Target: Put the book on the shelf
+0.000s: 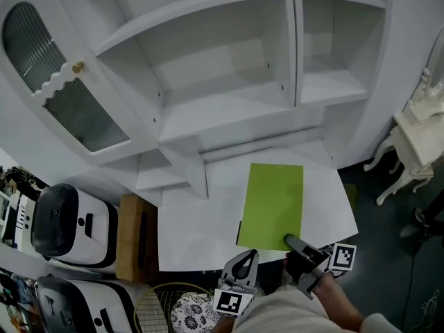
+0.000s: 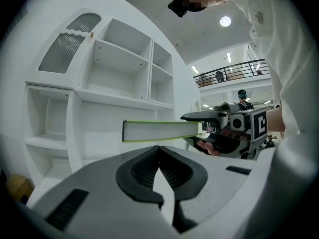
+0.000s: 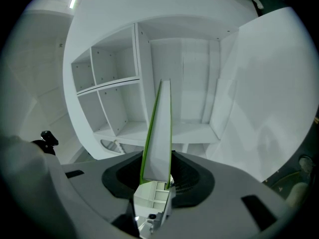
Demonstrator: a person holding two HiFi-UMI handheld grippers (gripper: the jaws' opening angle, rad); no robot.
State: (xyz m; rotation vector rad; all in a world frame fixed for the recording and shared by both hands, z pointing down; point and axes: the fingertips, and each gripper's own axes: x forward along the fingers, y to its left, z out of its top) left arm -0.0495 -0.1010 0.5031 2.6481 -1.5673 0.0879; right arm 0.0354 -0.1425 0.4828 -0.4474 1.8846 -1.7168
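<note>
In the head view, a pale sleeve (image 1: 298, 311) at the near edge covers the handles of both tools. The right tool (image 1: 288, 240) grips the near right corner of a flat lime-green hardback book (image 1: 272, 203). The book lies cover up over the white tabletop (image 1: 194, 220), in front of the tall white shelf unit (image 1: 229, 82) and on none of its shelves. From here I cannot tell whether it touches the tabletop. The left tool (image 1: 248, 254) sits just left of the book's near edge, apart from it. The only print is the square black-and-white markers on the tools' cubes. The frame cuts off two rounded white-and-black machines (image 1: 69, 224) on the left. A wooden box (image 1: 135, 238) stands between them and the tabletop. Near it lies a strung racket head (image 1: 159, 304), half out of view. A carved white side table (image 1: 420, 127) stands at the right.

In the left gripper view, the left tool's jaws meet at the tips with nothing between them. Beyond them the book hangs level, its page edge facing the camera. The right tool's jaws are clamped on its right end.

In the right gripper view, the book's near end is sunk between the black pads. Its far end points at an open compartment, and the cover is seen only edge-on.
</note>
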